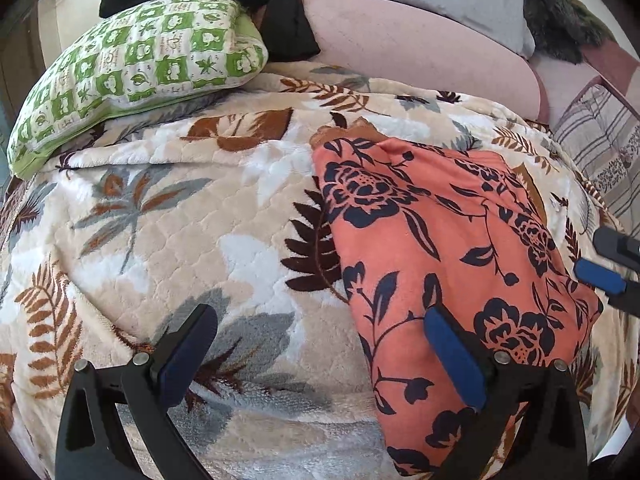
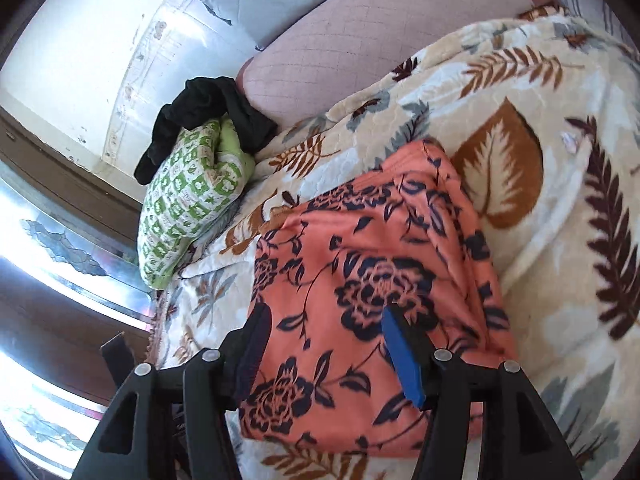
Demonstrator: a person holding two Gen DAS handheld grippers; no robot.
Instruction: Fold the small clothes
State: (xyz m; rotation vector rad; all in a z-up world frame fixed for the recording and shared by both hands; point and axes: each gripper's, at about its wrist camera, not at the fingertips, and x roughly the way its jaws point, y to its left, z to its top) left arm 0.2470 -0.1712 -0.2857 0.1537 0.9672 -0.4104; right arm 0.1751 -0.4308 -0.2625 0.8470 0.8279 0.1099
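Clearly, both grippers stand wide open and grip nothing. The left gripper [image 1: 320, 356] hovers over the blanket [image 1: 168, 216] on the bed, its right finger above the near left edge of the orange flowered garment [image 1: 448, 240], while its left finger is over bare blanket. The right gripper [image 2: 326, 344] hangs low over the same garment [image 2: 360, 264], both fingers above its cloth. That garment lies flat on the blanket, well apart from the green pillow [image 1: 132, 64].

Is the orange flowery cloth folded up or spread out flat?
Folded. The orange flowery cloth lies as a compact rectangle on the leaf blanket, with layered edges stacked along its right side.
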